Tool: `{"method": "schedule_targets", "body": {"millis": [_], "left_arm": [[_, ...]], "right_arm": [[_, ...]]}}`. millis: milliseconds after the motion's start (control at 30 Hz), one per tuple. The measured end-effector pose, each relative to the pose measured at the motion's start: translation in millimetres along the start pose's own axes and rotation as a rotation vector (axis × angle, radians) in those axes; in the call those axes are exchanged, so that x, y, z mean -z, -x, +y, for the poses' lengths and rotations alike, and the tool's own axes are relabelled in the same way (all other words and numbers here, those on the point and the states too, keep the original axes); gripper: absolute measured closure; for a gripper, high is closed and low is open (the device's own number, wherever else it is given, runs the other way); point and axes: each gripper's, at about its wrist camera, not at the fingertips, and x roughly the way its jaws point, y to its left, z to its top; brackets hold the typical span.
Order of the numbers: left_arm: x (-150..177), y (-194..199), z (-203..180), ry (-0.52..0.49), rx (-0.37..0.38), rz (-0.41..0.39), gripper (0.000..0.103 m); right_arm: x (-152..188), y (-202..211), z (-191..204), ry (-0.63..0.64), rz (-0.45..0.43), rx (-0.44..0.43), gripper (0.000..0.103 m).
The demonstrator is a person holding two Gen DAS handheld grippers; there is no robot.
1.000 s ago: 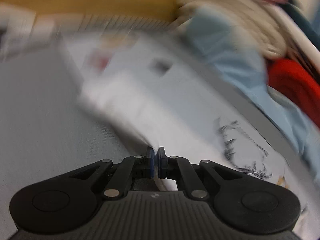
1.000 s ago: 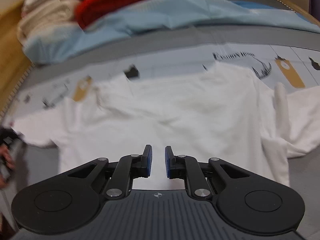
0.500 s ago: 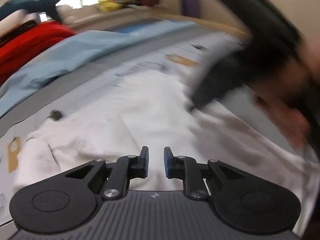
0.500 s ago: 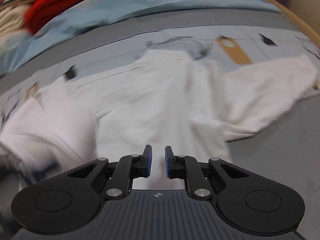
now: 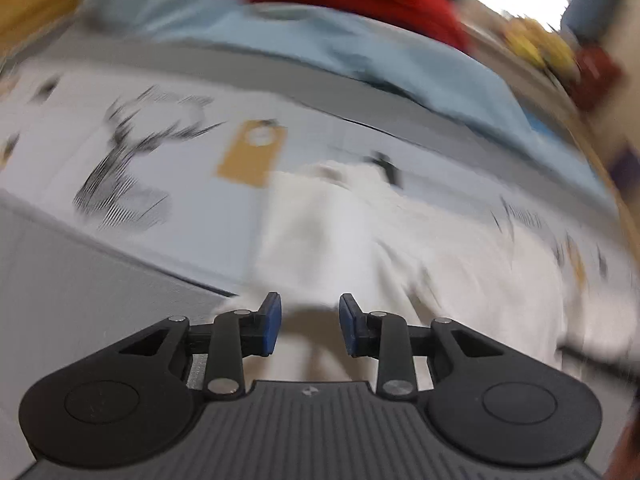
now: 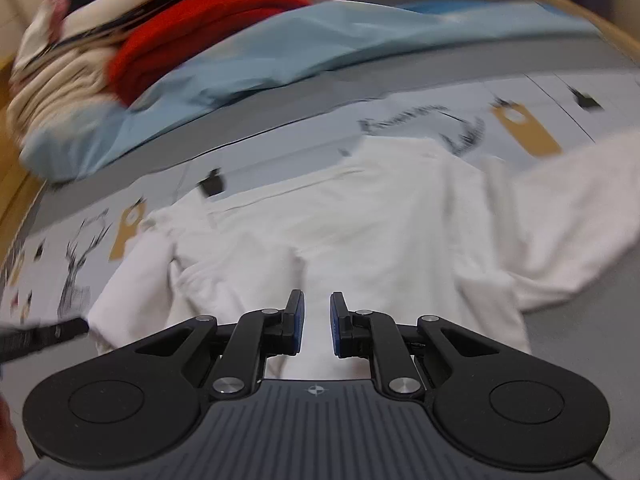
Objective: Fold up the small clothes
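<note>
The white garment (image 6: 360,216) lies spread on the printed cloth (image 6: 560,92), one sleeve folded in; most folding remains. The left gripper (image 5: 308,330), jaws just opening, and right gripper (image 6: 316,326), narrowly parted, hold nothing.

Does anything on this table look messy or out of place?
Mostly the white garment: it lies rumpled, one sleeve flung out to the side, not yet folded. Behind it, the red and light blue clothes sit in a loose heap. Nothing looks spilled or damaged.
</note>
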Motion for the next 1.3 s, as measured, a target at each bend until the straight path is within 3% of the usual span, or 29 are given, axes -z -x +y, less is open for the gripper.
{"method": "schedule_targets", "body": {"millis": [167,300,367,467,700,833,1033,1133,1167,1200,1300], "left_arm": [[-17.0,-21.3,32.0,0.159,-0.053,0.025,0.066],[-17.5,-28.0,57.3,0.271,-0.041,0.082,0.059],[-15.9,-27.1,59.7,0.307,-0.018,0.091,0.059],[-17.5,-29.9,56.4,0.288,-0.033,0.084,0.059],[-25.1,-34.6,53.7,0.305,-0.037,0.074,0.059],[-30.3,-31.8,52.9,0.303,-0.047,0.056,0.058],[-31.9,-30.5,51.8,0.296,-0.058,0.046,0.057],[-32.3,-30.8,51.2,0.302,-0.059,0.046,0.057],[-32.6,-30.8,50.6,0.303,-0.058,0.044,0.057],[-33.1,-30.9,49.5,0.299,-0.055,0.043,0.057],[-34.0,-30.9,47.4,0.278,-0.052,0.042,0.057]], "right_arm": [[2.1,-18.0,33.5,0.097,-0.013,-0.013,0.089],[8.3,-37.0,61.0,0.216,0.004,-0.027,0.088],[12.0,-47.7,73.6,0.286,0.009,-0.012,0.079],[15.4,-62.1,82.2,0.357,0.012,0.025,0.07],[19.7,-84.4,84.5,0.44,0.066,0.034,0.07],[30.8,-84.4,94.5,0.602,0.062,0.041,0.074],[38.1,-81.6,98.3,0.683,0.085,-0.003,0.076],[37.1,-84.3,97.5,0.682,0.092,0.02,0.078],[34.4,-82.7,96.1,0.664,0.08,0.031,0.093],[29.8,-79.8,93.6,0.634,0.059,0.041,0.098],[3.0,-49.0,72.0,0.397,-0.117,0.027,0.099]]}}
